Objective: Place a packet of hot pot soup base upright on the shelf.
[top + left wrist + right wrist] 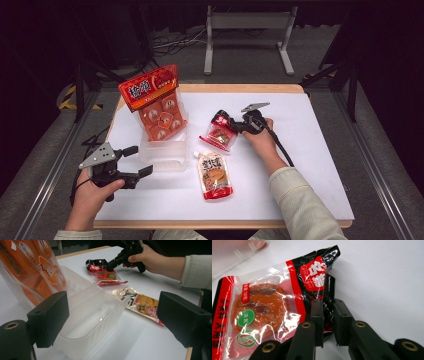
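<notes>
A red and black snack packet (pixel 219 134) (pixel 272 307) lies at the middle of the white table. My right gripper (pixel 228 125) (pixel 328 322) comes in from the right and is shut on the packet's black end; the left gripper view catches this gripper (pixel 110 265) on the packet (pixel 106 277) too. My left gripper (pixel 141 160) (pixel 112 317) hovers at the table's front left with its jaws wide open and nothing between them. It faces the clear plastic box (pixel 165 159) (pixel 87 320).
A large orange bag (pixel 152 97) (pixel 30 267) stands upright in the box's far end. A spouted pouch (pixel 215 176) (pixel 140 303) lies flat just right of the box. The white tabletop (pixel 310 145) has a wooden edge; a metal frame (pixel 247 30) stands beyond it.
</notes>
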### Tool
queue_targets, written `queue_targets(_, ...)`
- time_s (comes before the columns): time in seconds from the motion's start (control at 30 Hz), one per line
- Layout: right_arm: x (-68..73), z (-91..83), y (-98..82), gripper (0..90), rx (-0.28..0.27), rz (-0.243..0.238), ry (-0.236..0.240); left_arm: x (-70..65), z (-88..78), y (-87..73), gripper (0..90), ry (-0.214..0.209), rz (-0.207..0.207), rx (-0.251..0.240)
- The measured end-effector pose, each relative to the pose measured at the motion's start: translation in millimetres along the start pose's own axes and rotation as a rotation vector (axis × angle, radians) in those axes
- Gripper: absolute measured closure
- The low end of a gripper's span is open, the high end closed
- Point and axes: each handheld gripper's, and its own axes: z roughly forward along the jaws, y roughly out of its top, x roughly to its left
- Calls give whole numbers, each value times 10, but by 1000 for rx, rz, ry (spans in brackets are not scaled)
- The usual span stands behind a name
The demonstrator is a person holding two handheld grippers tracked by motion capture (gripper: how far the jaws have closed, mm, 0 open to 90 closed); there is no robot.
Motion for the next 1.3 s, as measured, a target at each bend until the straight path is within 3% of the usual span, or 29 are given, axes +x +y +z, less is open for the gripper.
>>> queue_targets(0.13, 25, -41, 4, 855, -13, 0, -6, 0, 17, -3, 124, 12, -15, 7)
queue_targets(0.23, 31, -87, 6, 875, -40, 17, 3, 39, 31, -26, 125, 67, -60, 39)
queue_targets(0.33, 44, -180, 27, 885, -77, 17, 21, 58, 47, -48, 119, 51, -85, 25)
queue_targets(0.7, 169, -615, 154, 898, -184, -41, 71, -69, 172, 17, 95, 43, 16, -20)
queue_targets(1.03, 252, -944, 173, 900, -234, -113, 84, -147, 259, 53, 51, 28, 12, -33)
queue_targets(1.17, 281, -1090, 160, 900, -249, -150, 85, -179, 292, 58, 78, 0, 26, -8)
queue_targets(1.3, 319, -1233, 145, 900, -257, -175, 116, -235, 324, 85, 104, -7, 38, 18)
